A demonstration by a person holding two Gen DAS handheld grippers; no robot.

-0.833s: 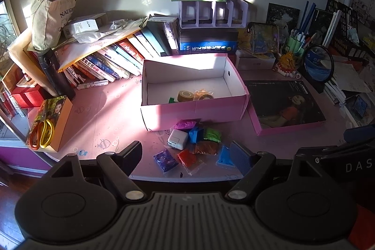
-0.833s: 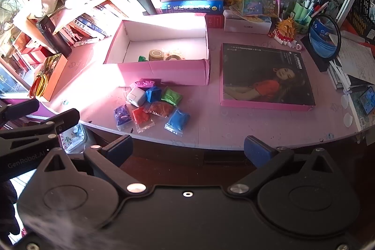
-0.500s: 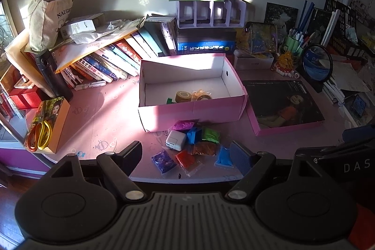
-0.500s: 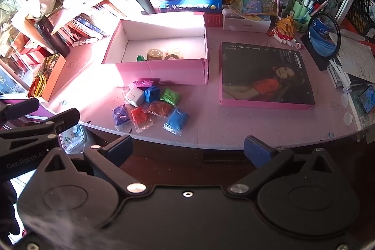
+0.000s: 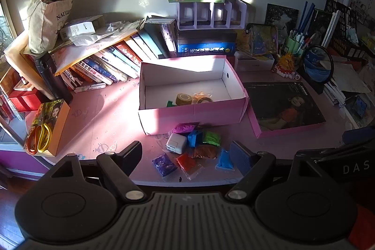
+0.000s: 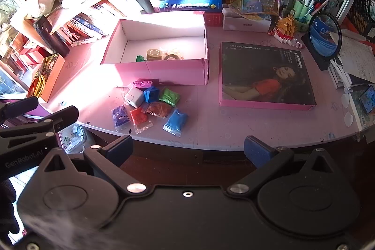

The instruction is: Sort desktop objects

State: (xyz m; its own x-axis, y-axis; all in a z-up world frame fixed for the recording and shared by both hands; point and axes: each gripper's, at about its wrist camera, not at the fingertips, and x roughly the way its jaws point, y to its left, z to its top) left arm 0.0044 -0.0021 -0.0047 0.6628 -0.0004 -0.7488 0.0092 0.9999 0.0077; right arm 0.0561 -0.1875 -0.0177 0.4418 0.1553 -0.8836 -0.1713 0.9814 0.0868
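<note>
An open pink box [image 5: 192,113] [image 6: 161,73] stands mid-desk with tape rolls [image 5: 184,98] [image 6: 154,54] and a green piece inside. In front of it lies a cluster of small items: a white charger [image 5: 176,143] [image 6: 134,97], a blue cube [image 6: 151,94], and magenta, green [image 6: 169,97], brown-red, red [image 6: 138,117], purple [image 5: 164,163] [image 6: 120,114] and blue [image 6: 175,121] bags. My left gripper [image 5: 187,157] is open and empty, just short of the cluster near the desk's front edge. My right gripper [image 6: 187,151] is open and empty, below the desk edge.
The box lid with a portrait [image 5: 284,107] [image 6: 266,75] lies right of the box. Leaning books [image 5: 105,67] and a tote bag [image 5: 46,22] stand at back left. Scissors in an orange box [image 5: 44,130] are at left. A round mirror [image 6: 325,35] and pen cup are at right.
Both grippers have drifted slightly; the desk items sit a touch nearer in the left wrist view. Nothing was taken hold of or moved.
</note>
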